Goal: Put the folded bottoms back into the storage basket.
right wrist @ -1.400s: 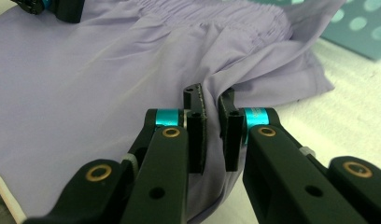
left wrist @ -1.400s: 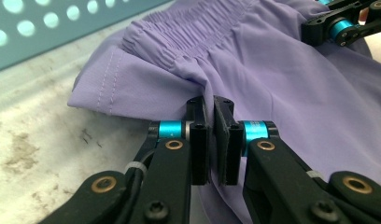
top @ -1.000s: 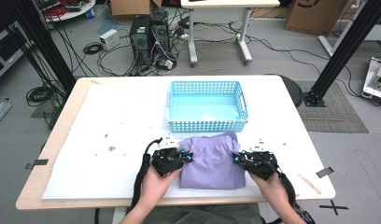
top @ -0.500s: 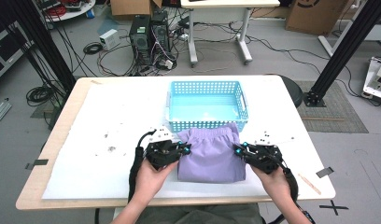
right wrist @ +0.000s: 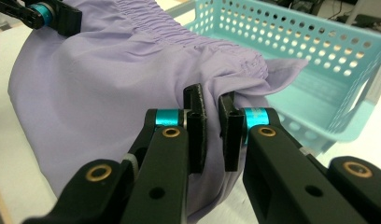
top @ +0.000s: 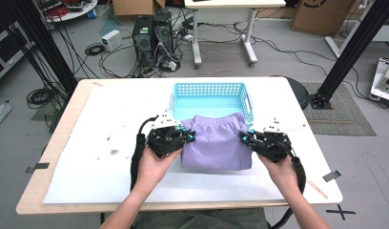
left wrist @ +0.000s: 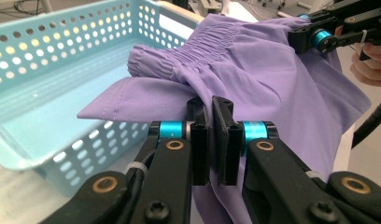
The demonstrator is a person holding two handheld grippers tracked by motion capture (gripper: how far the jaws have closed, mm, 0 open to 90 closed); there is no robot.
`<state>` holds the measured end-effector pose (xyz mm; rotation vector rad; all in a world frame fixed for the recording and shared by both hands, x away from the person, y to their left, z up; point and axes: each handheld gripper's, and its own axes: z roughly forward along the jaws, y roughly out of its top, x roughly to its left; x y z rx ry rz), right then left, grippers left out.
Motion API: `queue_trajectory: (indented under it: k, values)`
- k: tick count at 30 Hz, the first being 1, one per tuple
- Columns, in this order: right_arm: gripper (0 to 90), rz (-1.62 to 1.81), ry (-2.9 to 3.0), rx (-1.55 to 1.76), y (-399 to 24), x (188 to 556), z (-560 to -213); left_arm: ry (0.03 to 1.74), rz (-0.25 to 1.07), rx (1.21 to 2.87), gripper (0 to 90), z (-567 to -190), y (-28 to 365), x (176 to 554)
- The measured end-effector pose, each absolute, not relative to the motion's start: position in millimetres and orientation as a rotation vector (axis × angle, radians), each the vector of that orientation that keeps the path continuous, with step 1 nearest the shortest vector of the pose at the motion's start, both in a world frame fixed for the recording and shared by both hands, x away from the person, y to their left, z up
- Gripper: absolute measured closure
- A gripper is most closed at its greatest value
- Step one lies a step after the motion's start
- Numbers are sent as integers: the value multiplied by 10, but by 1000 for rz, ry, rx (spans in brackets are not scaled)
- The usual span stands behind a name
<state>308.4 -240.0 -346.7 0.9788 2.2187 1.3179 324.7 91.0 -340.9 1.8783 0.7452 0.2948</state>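
Above the desk [top: 87, 143], each tool pinches one side of the purple shorts: left tool [top: 185, 138], right tool [top: 246, 138]. Both are clamped on the cloth so the shorts [top: 216, 143] hang spread, waistband over the blue basket [top: 209, 93], probably to go in.

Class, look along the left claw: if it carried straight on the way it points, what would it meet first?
The left claw, shut on the purple garment, points across it; beyond the cloth, probably the right claw, though depth is unclear.

A robotics lab: black desktop computer towers [top: 152, 38], tangled black floor cables [top: 95, 49], black aluminium frame struts [top: 354, 45], cardboard boxes [top: 321, 14].
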Motion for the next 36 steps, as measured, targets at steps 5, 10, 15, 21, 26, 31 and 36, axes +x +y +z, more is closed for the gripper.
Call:
queue_trajectory:
  k: [5, 10, 15, 21, 26, 31, 36]
  values:
    - [846, 1313, 2206, 972, -2397, 3162, -3383, 738, 306, 1876, 856, -3321, 903, 3323]
    - [846, 1302, 2190, 956, -2376, 3247, -3308, 734, 327, 1861, 856, -3233, 912, 3432]
    - [846, 1298, 2170, 940, -2360, 3392, -3256, 728, 363, 1849, 856, -3148, 901, 3563]
    - [845, 1293, 2157, 954, -2354, 3614, -3201, 727, 398, 1854, 856, -3071, 867, 3754]
    - [845, 1276, 2151, 973, -2346, 3832, -3158, 739, 422, 1851, 856, -3030, 823, 3939]
    - [845, 1243, 2136, 983, -2319, 4055, -3141, 759, 438, 1839, 856, -3034, 809, 4150]
    - [845, 1208, 2134, 1005, -2259, 4279, -3174, 789, 456, 1833, 856, -3068, 811, 4371]
